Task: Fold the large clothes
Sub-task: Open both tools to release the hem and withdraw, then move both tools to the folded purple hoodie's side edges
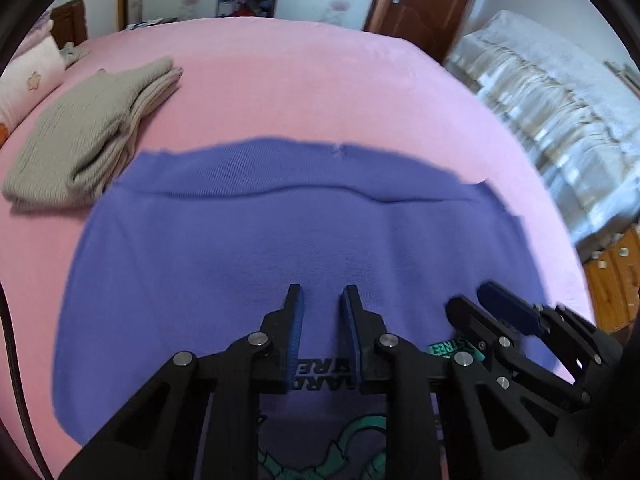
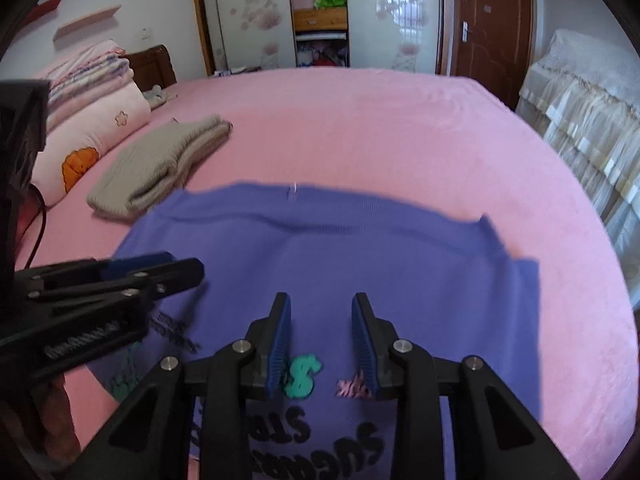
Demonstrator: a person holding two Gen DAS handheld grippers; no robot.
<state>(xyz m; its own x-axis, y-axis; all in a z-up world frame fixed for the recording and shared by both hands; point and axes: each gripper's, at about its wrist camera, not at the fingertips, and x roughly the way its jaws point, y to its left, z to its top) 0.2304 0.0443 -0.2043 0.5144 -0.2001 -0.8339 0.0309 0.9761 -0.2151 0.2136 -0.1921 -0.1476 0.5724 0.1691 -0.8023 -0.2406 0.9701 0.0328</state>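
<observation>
Jaws parted, both grippers empty over purple sweatshirt (image 1: 248, 248).

**Bedroom behind the bed**

I'm looking across a bed with a pink sheet (image 2: 400, 128) toward the far wall. A wardrobe (image 2: 320, 12) stands there, its middle section open on shelves, with pale flowered panels either side. To its right I see a brown wooden door (image 2: 496, 16) with a metal handle. A covered piece of furniture (image 2: 580, 112) sits at the right; a dark wooden headboard (image 2: 152, 64) and stacked pillows (image 2: 92, 100) at the left. Daylight reflects in one panel.
</observation>
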